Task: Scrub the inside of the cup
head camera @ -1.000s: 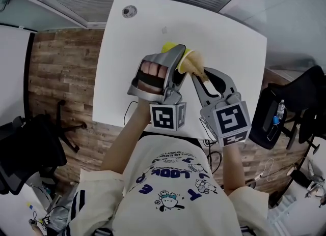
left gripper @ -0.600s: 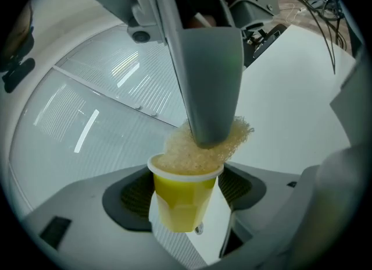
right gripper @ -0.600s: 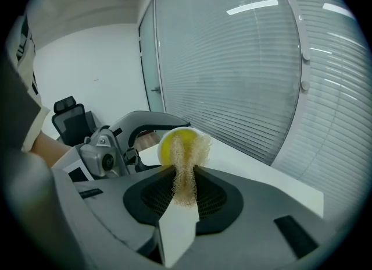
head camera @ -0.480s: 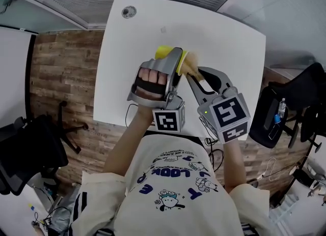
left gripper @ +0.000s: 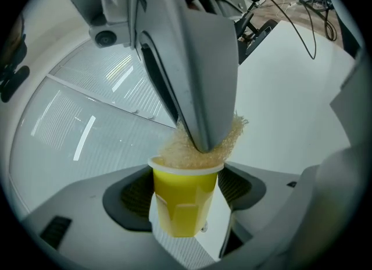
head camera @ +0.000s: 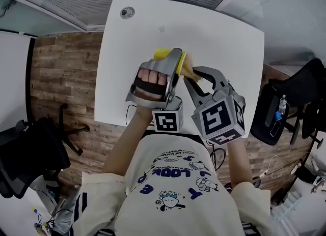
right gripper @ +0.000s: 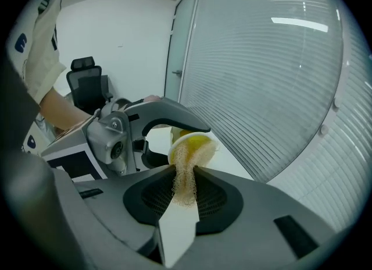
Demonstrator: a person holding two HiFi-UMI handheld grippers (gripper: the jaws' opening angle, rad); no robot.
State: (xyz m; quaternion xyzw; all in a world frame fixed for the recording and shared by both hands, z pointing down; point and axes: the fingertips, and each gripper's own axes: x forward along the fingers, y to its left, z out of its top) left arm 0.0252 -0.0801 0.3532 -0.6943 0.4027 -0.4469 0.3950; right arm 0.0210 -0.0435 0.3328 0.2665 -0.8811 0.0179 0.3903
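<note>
The left gripper (left gripper: 186, 196) is clamped against both sides of a small yellow plastic cup (left gripper: 181, 210), which is held up over the white table (head camera: 224, 41). The cup is tapered, with faceted panels near the base and a pale rim. Its long axis is laid crosswise to the left jaws, pretty much sideways, so the mouth is pointed at the right gripper (right gripper: 185, 192). That one is pinched nearly together on a tan, frizzy mesh scrubber (right gripper: 187, 167), whose far end is stuffed into the cup's mouth and puffed out over the rim.
</note>
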